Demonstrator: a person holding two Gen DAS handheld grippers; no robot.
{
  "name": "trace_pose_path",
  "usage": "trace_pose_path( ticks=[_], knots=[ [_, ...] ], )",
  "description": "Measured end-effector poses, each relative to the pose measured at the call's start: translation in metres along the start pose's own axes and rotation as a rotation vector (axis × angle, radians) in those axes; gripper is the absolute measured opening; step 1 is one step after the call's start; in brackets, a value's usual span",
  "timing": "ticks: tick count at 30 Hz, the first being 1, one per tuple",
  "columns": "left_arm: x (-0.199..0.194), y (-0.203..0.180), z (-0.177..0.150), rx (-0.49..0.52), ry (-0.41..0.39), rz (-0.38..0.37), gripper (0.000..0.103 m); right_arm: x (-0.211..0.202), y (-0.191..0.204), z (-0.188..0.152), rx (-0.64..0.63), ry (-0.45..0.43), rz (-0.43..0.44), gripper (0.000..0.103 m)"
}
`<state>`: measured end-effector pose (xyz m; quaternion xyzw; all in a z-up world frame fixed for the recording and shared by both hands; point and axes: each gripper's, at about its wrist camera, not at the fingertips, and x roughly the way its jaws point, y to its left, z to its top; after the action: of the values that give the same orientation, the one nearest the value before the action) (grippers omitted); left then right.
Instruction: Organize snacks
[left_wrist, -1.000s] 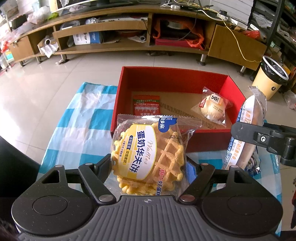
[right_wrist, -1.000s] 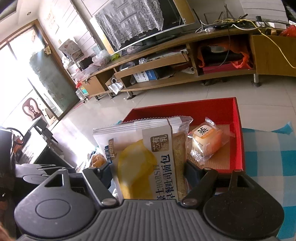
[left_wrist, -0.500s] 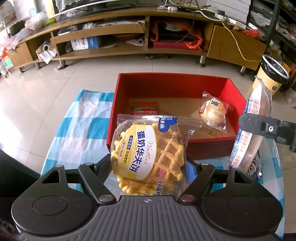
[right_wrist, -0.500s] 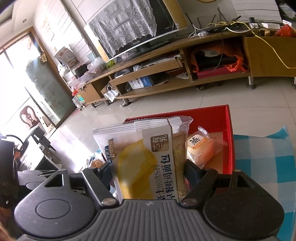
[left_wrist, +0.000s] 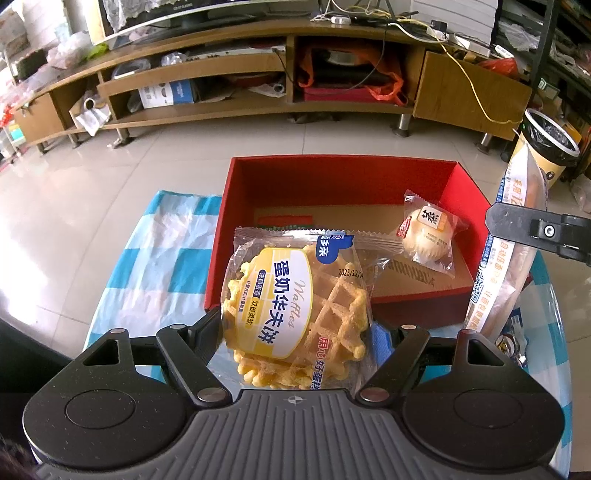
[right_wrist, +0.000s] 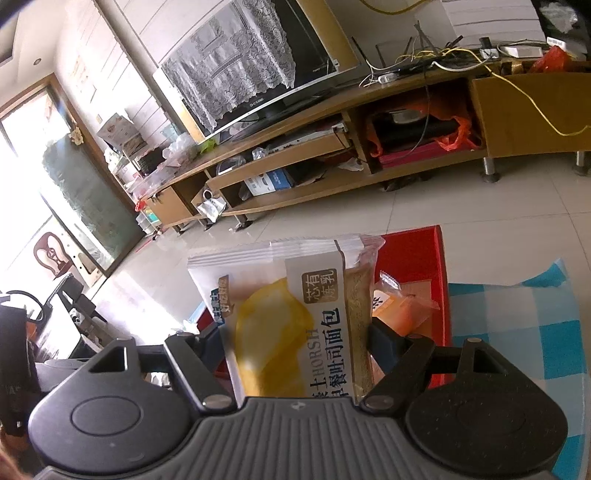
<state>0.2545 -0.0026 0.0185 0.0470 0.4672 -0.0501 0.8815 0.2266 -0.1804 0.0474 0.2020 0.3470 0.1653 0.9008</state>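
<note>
Beneath both tongs, a blue-and-white checked plastic tablecloth (left_wrist: 166, 254) is spread, and an open red cardboard box (left_wrist: 343, 177) with a brown floor is set on it, just ahead of the left gripper (left_wrist: 295, 328). Beyond the box, glossy pale floor tiles (left_wrist: 92, 184) are seen, with a long low wooden media unit (left_wrist: 258, 66) along the far wall and a television draped in white lace (right_wrist: 251, 70) on top. A yellow cup-shaped bin lined with a black bag (left_wrist: 546, 147) stands to the far right of the left gripper.

Four wrapped snacks are counted. One clear-wrapped yellow waffle packet (left_wrist: 295, 306) is pinched between the left gripper's jaws, held upright in front of the box's near wall. One white-and-yellow toast bread packet (right_wrist: 295, 317) is clamped in the right gripper (right_wrist: 295, 336), beside the box's right wall. One clear-wrapped round bun (left_wrist: 428, 236) lies inside the box, ahead and right of the left gripper. One red-and-green flat packet (left_wrist: 284, 221) lies inside, mostly hidden behind the waffle.
</note>
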Motion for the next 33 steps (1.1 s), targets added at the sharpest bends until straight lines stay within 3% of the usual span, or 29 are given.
trace_pose_path(
  ticks=[11, 33],
  knots=[
    [0.009, -0.003, 0.013, 0.005, -0.009, 0.004, 0.082, 0.003, -0.008, 0.010, 0.041, -0.041, -0.009, 0.075],
    [0.039, -0.011, 0.036, 0.012, -0.018, 0.014, 0.083, 0.042, -0.031, 0.026, 0.075, -0.031, -0.089, 0.075]
  ],
)
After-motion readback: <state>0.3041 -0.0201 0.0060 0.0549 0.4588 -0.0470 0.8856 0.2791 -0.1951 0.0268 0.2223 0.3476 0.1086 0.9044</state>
